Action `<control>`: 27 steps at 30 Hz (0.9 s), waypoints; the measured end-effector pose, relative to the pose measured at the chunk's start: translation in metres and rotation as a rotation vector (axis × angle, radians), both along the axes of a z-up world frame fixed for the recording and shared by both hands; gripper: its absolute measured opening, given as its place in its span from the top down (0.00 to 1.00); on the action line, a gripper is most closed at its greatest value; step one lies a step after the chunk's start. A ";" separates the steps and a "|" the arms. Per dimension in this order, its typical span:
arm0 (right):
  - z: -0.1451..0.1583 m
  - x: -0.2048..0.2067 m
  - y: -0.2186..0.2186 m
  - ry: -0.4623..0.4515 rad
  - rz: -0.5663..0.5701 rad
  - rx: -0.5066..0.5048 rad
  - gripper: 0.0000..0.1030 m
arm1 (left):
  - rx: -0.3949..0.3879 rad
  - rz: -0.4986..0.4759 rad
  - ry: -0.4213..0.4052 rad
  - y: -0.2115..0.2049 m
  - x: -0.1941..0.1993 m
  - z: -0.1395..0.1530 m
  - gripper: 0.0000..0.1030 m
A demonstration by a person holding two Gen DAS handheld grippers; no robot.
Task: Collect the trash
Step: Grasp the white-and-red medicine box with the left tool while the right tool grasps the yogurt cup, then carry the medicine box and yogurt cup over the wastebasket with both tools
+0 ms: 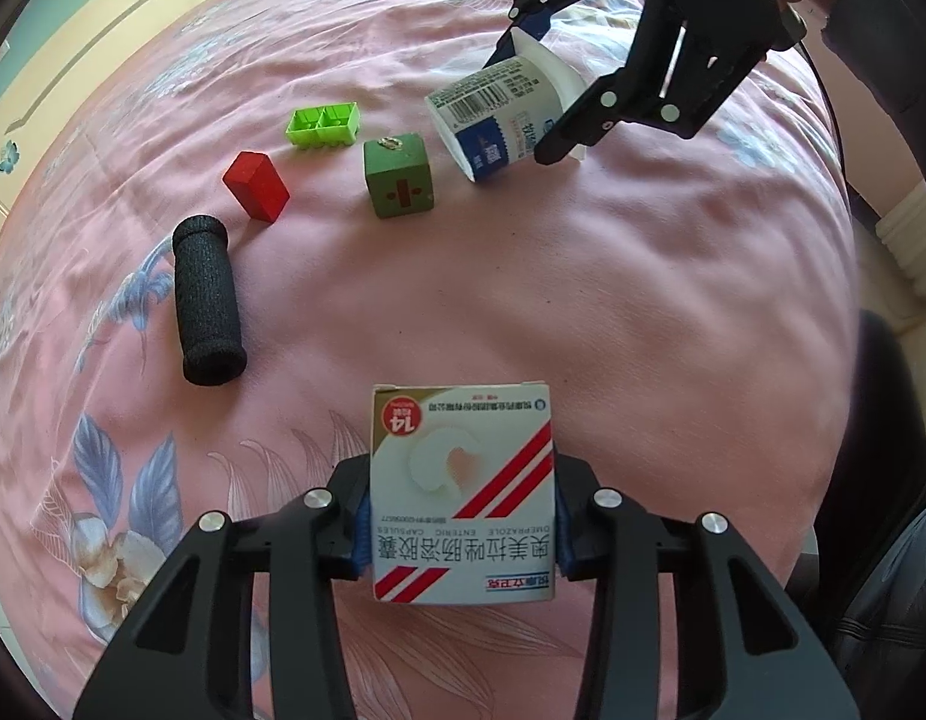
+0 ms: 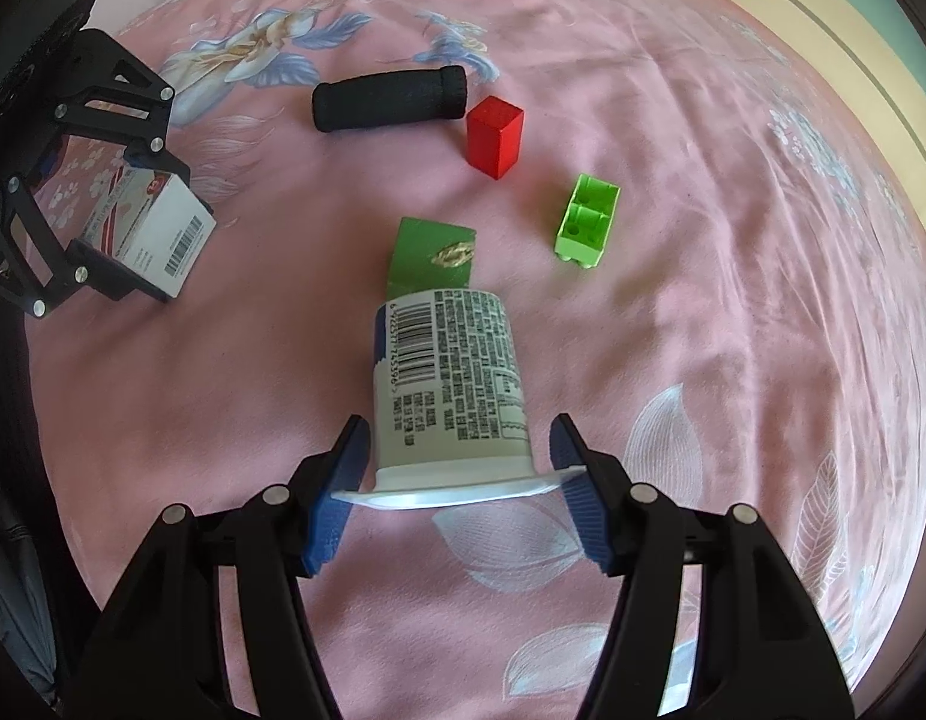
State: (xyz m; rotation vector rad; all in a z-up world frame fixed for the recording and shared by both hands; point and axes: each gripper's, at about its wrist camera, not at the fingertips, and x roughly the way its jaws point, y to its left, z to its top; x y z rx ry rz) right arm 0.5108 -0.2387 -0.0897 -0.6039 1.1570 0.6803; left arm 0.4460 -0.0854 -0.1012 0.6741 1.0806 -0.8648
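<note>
A white medicine box (image 1: pixel 463 480) with red stripes stands between the blue pads of my left gripper (image 1: pixel 461 516), which is shut on its two sides close to the pink bedsheet (image 1: pixel 613 300). In the right wrist view the same box (image 2: pixel 156 228) sits in the left gripper (image 2: pixel 171 234) at the far left. A white yogurt cup (image 2: pixel 447 384) with a barcode lies on its side, base pointing away. My right gripper (image 2: pixel 459 426) is shut on it, both pads touching its wide rim. From the left wrist view the cup (image 1: pixel 493 114) and the right gripper (image 1: pixel 532 90) are at the upper right.
On the sheet lie a black foam roll (image 1: pixel 207 300), a red block (image 1: pixel 255 186), a green cube (image 1: pixel 399 180) next to the cup, and a light green toy brick (image 1: pixel 323 126). A person's sleeve (image 1: pixel 883 30) is at the top right. The bed edge drops off on the right.
</note>
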 end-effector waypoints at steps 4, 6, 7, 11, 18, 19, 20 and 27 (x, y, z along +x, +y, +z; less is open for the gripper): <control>0.008 -0.010 -0.002 -0.002 0.007 -0.020 0.40 | 0.003 -0.018 -0.008 0.002 -0.007 0.005 0.56; 0.014 -0.017 -0.002 -0.006 0.012 -0.027 0.40 | 0.004 -0.020 -0.016 0.004 -0.010 0.008 0.56; 0.016 -0.021 -0.002 -0.007 0.014 -0.033 0.40 | 0.002 -0.022 -0.021 0.005 -0.012 0.011 0.56; 0.027 -0.040 -0.001 -0.015 0.028 -0.060 0.40 | -0.002 -0.030 -0.056 0.009 -0.023 0.024 0.56; 0.051 -0.083 0.005 -0.042 0.053 -0.085 0.40 | -0.003 -0.036 -0.093 0.018 -0.050 0.046 0.56; 0.054 -0.088 0.007 -0.044 0.057 -0.084 0.40 | -0.004 -0.036 -0.099 0.020 -0.055 0.049 0.56; 0.057 -0.094 0.009 -0.047 0.061 -0.082 0.40 | -0.004 -0.038 -0.102 0.021 -0.061 0.052 0.56; 0.073 -0.140 0.019 -0.062 0.086 -0.087 0.40 | -0.005 -0.046 -0.128 0.031 -0.089 0.066 0.56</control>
